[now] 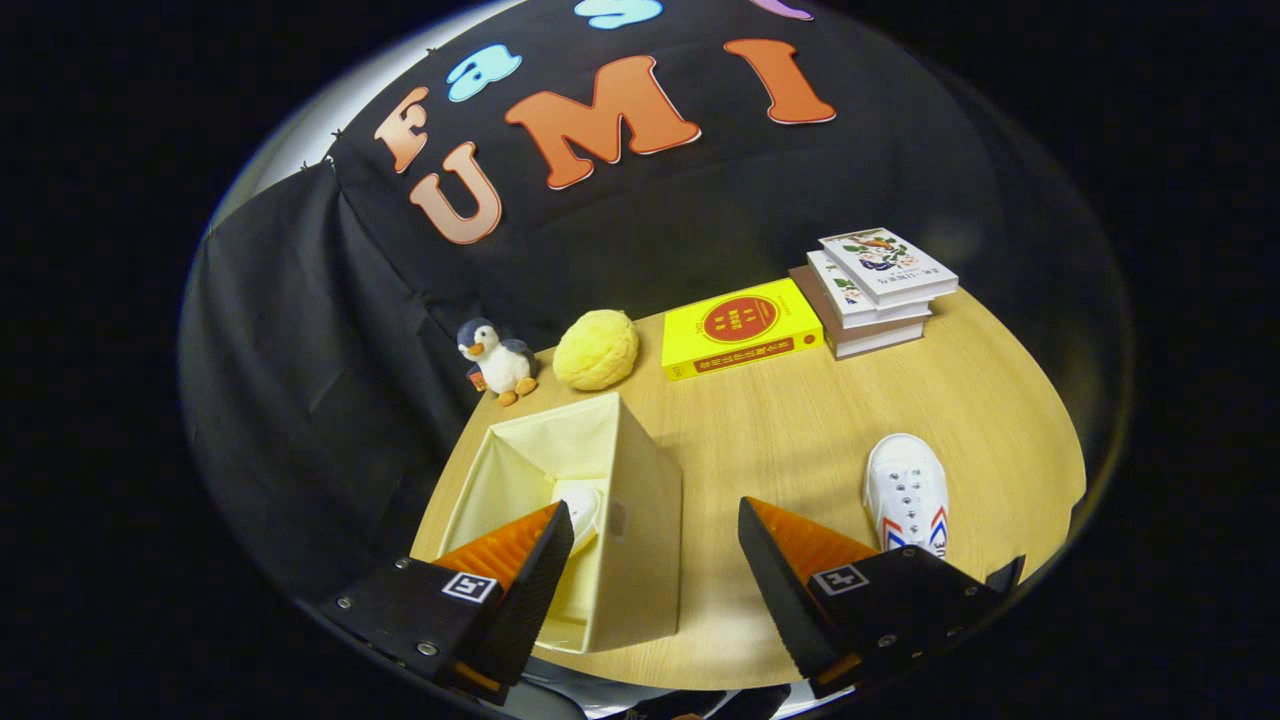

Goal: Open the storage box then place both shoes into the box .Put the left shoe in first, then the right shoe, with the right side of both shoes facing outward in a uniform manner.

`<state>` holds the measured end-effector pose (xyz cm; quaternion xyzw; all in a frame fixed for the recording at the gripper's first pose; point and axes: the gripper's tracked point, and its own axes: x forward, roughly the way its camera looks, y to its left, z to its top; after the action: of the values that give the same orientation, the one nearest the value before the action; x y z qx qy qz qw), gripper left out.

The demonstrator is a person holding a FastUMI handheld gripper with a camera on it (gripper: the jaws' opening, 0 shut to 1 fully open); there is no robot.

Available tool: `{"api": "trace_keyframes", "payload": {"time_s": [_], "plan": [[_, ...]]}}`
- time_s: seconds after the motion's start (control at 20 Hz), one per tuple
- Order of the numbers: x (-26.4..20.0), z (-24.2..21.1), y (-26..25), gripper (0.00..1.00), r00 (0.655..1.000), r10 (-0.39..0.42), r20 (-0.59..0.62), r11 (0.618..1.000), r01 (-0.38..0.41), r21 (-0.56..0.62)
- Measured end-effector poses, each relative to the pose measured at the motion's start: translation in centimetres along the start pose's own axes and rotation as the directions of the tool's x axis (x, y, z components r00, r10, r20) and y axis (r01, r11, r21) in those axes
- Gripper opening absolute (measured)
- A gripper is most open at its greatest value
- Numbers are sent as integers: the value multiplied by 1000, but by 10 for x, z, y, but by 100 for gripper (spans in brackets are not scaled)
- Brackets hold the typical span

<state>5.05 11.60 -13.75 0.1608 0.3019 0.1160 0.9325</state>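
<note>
A pale yellow storage box [640, 500] stands open on the wooden table, just ahead of my left finger. Inside it a white shoe [583, 507] shows partly, the rest hidden by the left finger. A second white shoe [907, 492] with red and blue stripes lies on the table just beyond my right finger. My gripper [655, 535] hovers above the box's right wall, open, with nothing between its fingers.
At the table's [800, 420] far edge sit a plush penguin [497, 360], a yellow round plush [596, 349], a yellow book [740, 328] and a stack of books [872, 290]. The table's left edge runs close beside the box.
</note>
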Motion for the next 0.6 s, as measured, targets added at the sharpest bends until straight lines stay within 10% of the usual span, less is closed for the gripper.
{"api": "trace_keyframes", "payload": {"time_s": [0.6], "plan": [[-1,-14,-136,98,977,-214,5,977,214,-14]]}}
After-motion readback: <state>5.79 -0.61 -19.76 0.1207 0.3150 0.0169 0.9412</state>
